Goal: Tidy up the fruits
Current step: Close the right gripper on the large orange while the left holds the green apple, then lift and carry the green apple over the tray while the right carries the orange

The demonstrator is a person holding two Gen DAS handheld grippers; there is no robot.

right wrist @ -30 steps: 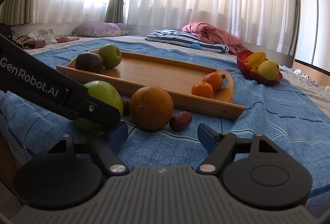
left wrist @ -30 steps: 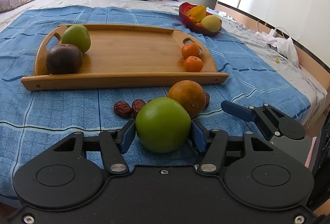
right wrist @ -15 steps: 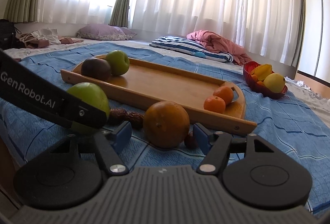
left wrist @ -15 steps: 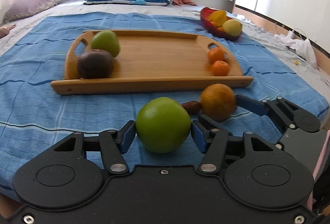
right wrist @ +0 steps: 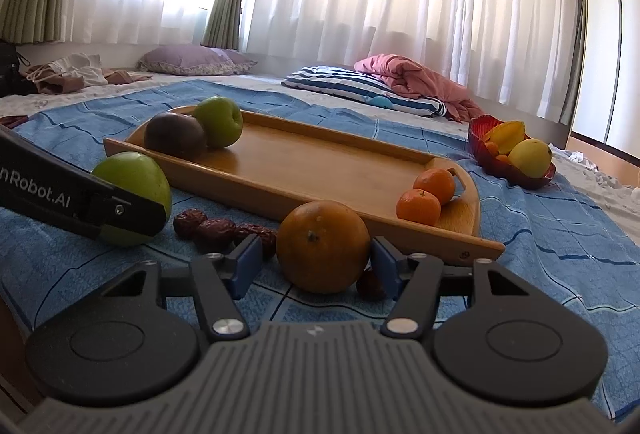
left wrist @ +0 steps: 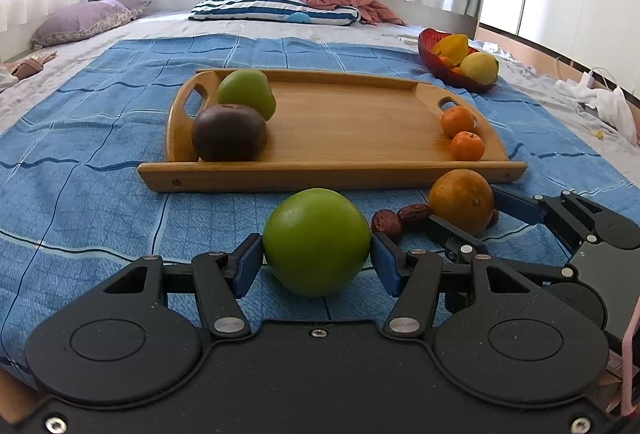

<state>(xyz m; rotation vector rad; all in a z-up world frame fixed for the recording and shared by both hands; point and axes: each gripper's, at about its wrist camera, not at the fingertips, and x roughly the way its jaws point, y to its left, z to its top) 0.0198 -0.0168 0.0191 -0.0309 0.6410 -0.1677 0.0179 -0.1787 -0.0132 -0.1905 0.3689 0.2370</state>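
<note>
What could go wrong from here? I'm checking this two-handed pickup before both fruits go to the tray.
The right tongs are closing around the big orange, but a gap shows at the left pad, so lifting now may let it roll. A date lies against the right pad and could get pinched. The left tongs hold the green apple only at its sides; it might slip.

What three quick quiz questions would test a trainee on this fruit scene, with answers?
1. True or false: the fingers of the left gripper grip the green apple.
2. How many small tangerines lie on the wooden tray? A one, B two, C four.
3. Which fruit sits between the fingers of the right gripper?
Key: 1 true. 2 B. 3 the big orange; the jaws are closing round it.
</note>
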